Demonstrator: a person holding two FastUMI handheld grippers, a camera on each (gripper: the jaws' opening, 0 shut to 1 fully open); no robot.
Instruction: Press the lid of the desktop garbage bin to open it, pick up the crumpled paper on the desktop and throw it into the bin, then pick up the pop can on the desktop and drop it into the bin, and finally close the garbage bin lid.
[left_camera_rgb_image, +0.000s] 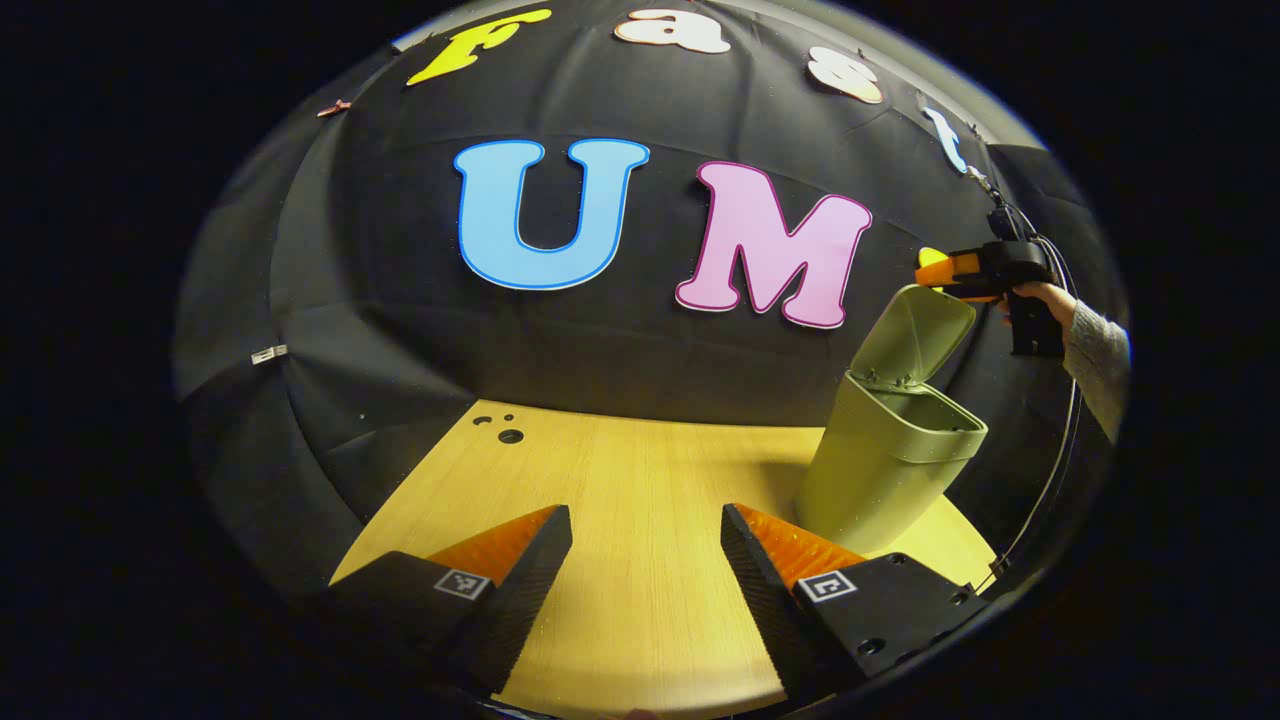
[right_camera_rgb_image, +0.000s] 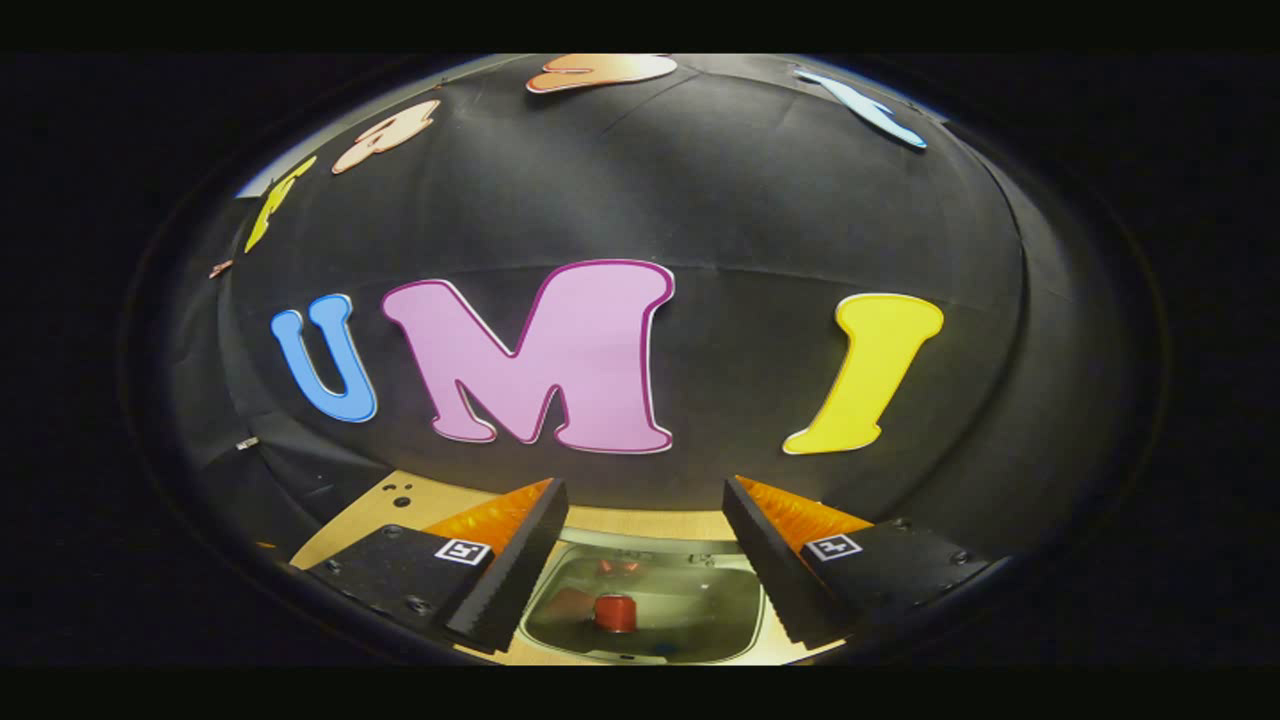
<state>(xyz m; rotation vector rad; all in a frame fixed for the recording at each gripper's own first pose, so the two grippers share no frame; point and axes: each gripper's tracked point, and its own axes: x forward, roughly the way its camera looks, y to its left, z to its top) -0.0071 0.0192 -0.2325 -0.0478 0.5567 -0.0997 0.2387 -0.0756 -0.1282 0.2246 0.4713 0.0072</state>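
Note:
A pale green garbage bin (left_camera_rgb_image: 885, 470) stands on the wooden table (left_camera_rgb_image: 640, 480) at the right, its lid (left_camera_rgb_image: 915, 335) swung up and open. My right gripper (left_camera_rgb_image: 935, 270), held by a hand in a grey sleeve, hovers just above the lid's top edge. Looking down from the right gripper view, I see the bin's open mouth (right_camera_rgb_image: 560, 575) below, with the red pop can (right_camera_rgb_image: 614, 612) lying inside. My right gripper (right_camera_rgb_image: 645, 545) is open with nothing between its fingers. My left gripper (left_camera_rgb_image: 645, 560) is open and empty, low over the table, left of the bin.
Small round holes (left_camera_rgb_image: 508, 430) mark the table's far left corner. A cable (left_camera_rgb_image: 1055, 470) hangs from the right gripper down past the bin's right side. The table's edge curves just right of the bin.

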